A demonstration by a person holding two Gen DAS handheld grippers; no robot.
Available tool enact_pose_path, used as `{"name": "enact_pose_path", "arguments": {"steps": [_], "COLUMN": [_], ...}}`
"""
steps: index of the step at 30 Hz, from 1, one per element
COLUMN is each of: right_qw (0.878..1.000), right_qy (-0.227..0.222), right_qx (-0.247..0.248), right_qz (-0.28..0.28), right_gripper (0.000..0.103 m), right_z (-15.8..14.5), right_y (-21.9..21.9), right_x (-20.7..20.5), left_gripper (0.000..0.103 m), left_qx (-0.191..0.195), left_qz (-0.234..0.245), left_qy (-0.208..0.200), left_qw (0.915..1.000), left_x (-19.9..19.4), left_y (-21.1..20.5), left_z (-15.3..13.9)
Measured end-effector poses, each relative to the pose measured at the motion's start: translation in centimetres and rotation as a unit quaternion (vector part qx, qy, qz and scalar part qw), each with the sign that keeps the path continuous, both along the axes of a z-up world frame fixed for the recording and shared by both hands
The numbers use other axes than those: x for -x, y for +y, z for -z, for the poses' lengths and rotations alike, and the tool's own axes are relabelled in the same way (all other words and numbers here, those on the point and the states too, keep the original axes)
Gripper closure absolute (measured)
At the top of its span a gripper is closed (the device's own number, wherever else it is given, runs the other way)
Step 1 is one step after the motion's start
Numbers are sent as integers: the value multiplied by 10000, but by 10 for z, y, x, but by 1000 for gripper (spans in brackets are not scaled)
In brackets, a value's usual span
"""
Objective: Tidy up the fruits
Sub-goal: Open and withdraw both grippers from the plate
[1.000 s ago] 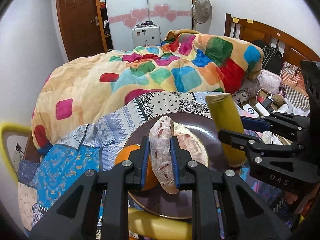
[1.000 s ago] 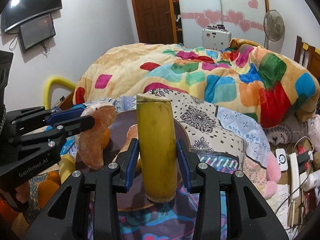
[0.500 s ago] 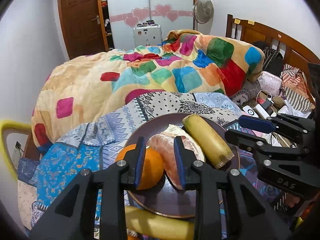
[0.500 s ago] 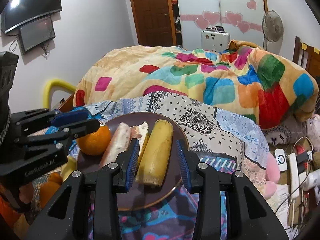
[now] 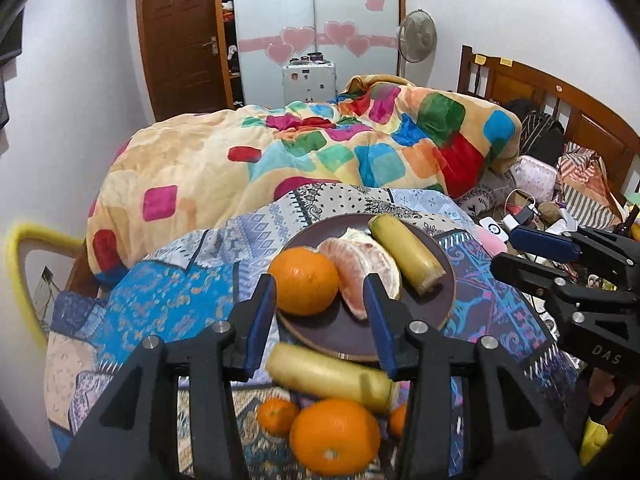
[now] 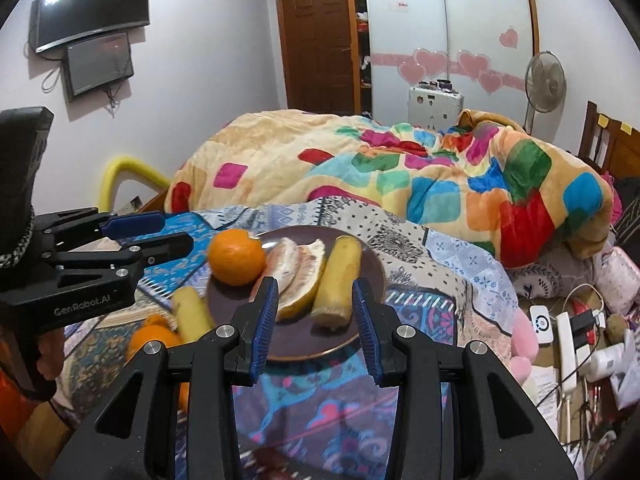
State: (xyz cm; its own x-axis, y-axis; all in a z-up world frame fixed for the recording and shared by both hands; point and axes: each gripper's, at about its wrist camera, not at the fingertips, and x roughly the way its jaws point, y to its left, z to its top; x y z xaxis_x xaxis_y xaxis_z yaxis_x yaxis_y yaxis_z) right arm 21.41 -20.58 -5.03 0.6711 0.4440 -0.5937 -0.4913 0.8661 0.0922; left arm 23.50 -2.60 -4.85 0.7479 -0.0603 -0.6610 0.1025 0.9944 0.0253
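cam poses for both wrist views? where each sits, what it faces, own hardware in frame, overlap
Left wrist: on the left hand-held gripper, angled down over the plate; jaws opening, nothing between them. The right hand-held gripper shows at right.
Right wrist: on the right hand-held gripper, facing the same plate from its right side; the left hand-held gripper shows at left.
Shared: plate, orange, banana piece, blanket.

On the plate [image 5: 444, 304], L to R: orange [image 5: 304, 280], pomelo segments [image 5: 360, 268], banana piece [image 5: 404, 252], each touching the next. 2nd banana piece [image 5: 328, 376] lies off the rim at 6 o'clock w/ more oranges [image 5: 334, 436] nearer still. Blanket [image 5: 320, 156] heaped behind plate at 12.
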Motion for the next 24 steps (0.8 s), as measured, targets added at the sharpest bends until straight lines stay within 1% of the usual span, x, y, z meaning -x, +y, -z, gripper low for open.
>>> {"name": "enact_pose_path", "arguments": {"steps": [2,5,7,8,12,16,20,24], "right_qw": [10000,10000,9999,10000,9999,9995,9988,9975], "right_qy": [2,-51,-82,-76,26,217,337,435], "right_qx": [-46,-52,-38,-38,-47,-37,107,260], "right_qz": [-36,-45,-49,-53,-98,-209,-342,-487], "right_gripper": [66,63,60,60,59,59,59,59], "right_z": [-1,-2,0,1,9,23,35,49], "right_y": [1,2,4,5,8,15,27,40], "right_x": [8,21,30,33,42,47,52,57], "left_gripper": [57,53,47,46,39,38,38,37], "left_qx": [33,78,84,84,166,218,171,279], "left_qz": [-25,-53,-69,-81,-126,-147,-170,-239], "left_qy": [8,33,58,69,137,303,420,562], "left_qw": [10000,9999,9999,9999,9997,9992,9988,9977], "left_x": [9,25,34,39,54,64,71,76], "left_y": [2,7,8,10,15,22,28,39], "left_z": [0,3,6,8,16,29,42,53]}}
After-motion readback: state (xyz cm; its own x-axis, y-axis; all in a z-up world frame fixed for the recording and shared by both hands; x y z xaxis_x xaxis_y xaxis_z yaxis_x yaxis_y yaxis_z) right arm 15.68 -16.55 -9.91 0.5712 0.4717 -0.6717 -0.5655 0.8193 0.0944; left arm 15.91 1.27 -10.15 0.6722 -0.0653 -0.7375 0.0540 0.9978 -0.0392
